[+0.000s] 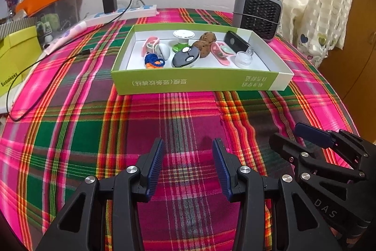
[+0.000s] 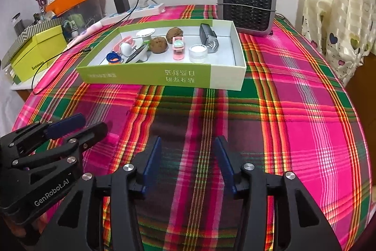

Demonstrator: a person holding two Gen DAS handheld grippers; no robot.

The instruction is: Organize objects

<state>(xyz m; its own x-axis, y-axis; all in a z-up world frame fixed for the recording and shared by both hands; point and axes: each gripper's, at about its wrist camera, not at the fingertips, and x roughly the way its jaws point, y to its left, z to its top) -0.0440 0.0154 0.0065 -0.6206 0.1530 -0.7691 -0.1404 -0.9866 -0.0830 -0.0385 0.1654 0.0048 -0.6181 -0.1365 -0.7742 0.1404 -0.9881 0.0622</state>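
a shallow green and white cardboard box (image 1: 192,82) printed with chinese characters sits on the pink, green and orange plaid tablecloth (image 1: 94,124), well apart from both grippers and in front of a grey fan heater with a black grille (image 1: 257,12). inside the box lie small things packed close together: two brown wrinkled walnuts (image 1: 204,44), a round black and white ball-shaped case (image 1: 185,57), a white disc on a green stem (image 1: 183,39), a blue crocheted piece with orange bits (image 1: 153,61), a pink oblong clip with a mint centre (image 1: 221,53), a clear round plastic jar (image 1: 243,59), a black rectangular device (image 1: 236,41) leaning at the right, and a pink and white rounded item (image 1: 155,48) at the left. the left gripper (image 1: 188,164) hovers low over the cloth, its blue-padded fingers spread wide with nothing between them. the right gripper (image 2: 188,161) hangs beside it, likewise wide apart and holding nothing
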